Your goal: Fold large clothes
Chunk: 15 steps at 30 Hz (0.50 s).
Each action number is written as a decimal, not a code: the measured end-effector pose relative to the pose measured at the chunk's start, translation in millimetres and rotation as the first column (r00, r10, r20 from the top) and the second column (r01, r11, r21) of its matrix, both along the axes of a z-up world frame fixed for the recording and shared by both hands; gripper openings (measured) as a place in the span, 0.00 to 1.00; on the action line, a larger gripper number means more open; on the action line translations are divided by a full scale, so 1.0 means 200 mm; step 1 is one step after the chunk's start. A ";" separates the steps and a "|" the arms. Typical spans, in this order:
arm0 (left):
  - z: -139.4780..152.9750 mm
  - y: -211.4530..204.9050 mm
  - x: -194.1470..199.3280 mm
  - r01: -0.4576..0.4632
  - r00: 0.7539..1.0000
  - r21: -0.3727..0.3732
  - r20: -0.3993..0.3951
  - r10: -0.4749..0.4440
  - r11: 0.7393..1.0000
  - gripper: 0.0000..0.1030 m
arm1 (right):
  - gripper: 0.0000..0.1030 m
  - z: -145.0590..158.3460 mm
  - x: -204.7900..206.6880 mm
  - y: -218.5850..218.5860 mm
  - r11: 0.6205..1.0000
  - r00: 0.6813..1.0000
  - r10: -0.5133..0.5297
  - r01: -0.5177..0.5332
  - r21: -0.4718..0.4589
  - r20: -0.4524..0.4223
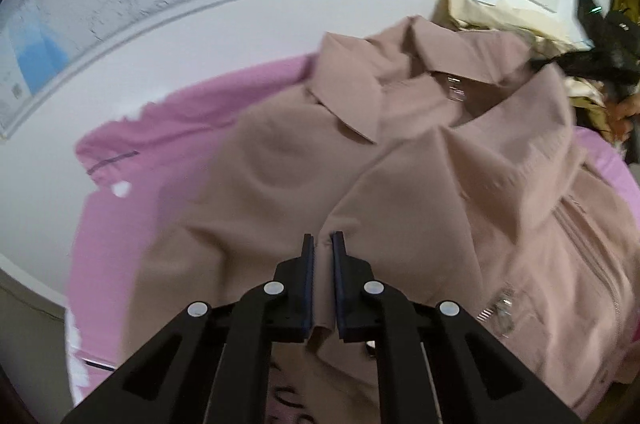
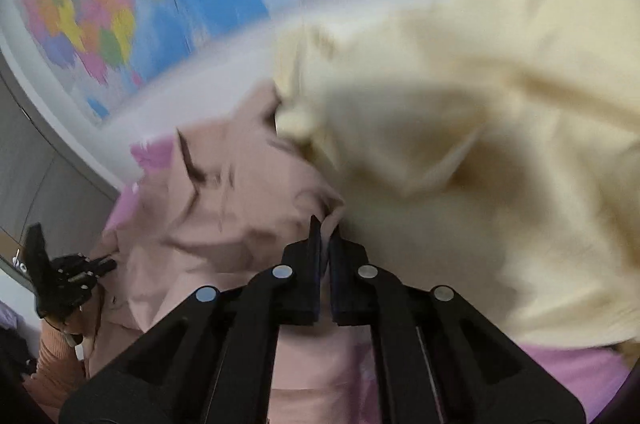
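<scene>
Now the left tongs [image 1: 323,244] are pinched together on the front edge of the beige jacket [image 1: 400,164], a strip of that edge standing between the pads. The right tongs [image 2: 325,230] are likewise clamped on a fold of the same pinkish-beige cloth, close against the cream garment [image 2: 480,164] that fills the right of that view.

From the left tongs the jacket runs up and away toward the upper right of the frame, collar [image 1: 452,64] farthest off and zip [image 1: 500,304] to the lower right, so its long axis lies along the line the tongs point. It rests on a pink sheet [image 1: 120,224].

Both hands already grip it; neither looks nearer.

Much stays unclear: the right view is badly smeared, the jacket's hem and sleeves are cut off or covered, and the surface under the sheet cannot be identified.
</scene>
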<state>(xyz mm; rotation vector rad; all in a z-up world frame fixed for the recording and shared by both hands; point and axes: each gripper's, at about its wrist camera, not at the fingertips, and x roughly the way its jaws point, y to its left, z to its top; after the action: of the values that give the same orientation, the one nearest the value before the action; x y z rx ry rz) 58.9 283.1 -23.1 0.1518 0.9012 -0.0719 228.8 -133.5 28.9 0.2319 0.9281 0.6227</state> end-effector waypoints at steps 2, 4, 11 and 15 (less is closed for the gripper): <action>0.01 0.03 0.04 -0.045 0.999 0.039 0.025 0.044 0.998 0.07 | 0.02 0.07 0.00 -0.13 0.996 0.997 -0.078 0.077 0.053 0.021; 0.01 0.04 0.10 -0.065 0.997 0.045 0.032 0.063 0.997 0.07 | 0.02 0.05 0.01 -0.18 0.991 0.992 -0.128 0.128 0.047 0.009; -0.15 0.03 0.29 -0.109 0.993 0.082 -0.037 0.113 0.991 0.12 | 0.11 -0.04 -0.02 -0.18 0.978 0.978 -0.206 0.206 0.023 -0.019; -0.15 0.05 0.29 -0.109 0.994 0.073 -0.022 0.111 0.991 0.20 | 0.19 0.13 -0.24 -0.09 0.985 0.972 -0.174 0.173 0.018 0.155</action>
<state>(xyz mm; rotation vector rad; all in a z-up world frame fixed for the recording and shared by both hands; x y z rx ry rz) 117.0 292.5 -52.5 0.1679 0.9375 0.0612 180.4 -152.4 55.2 0.2612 0.7461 0.4741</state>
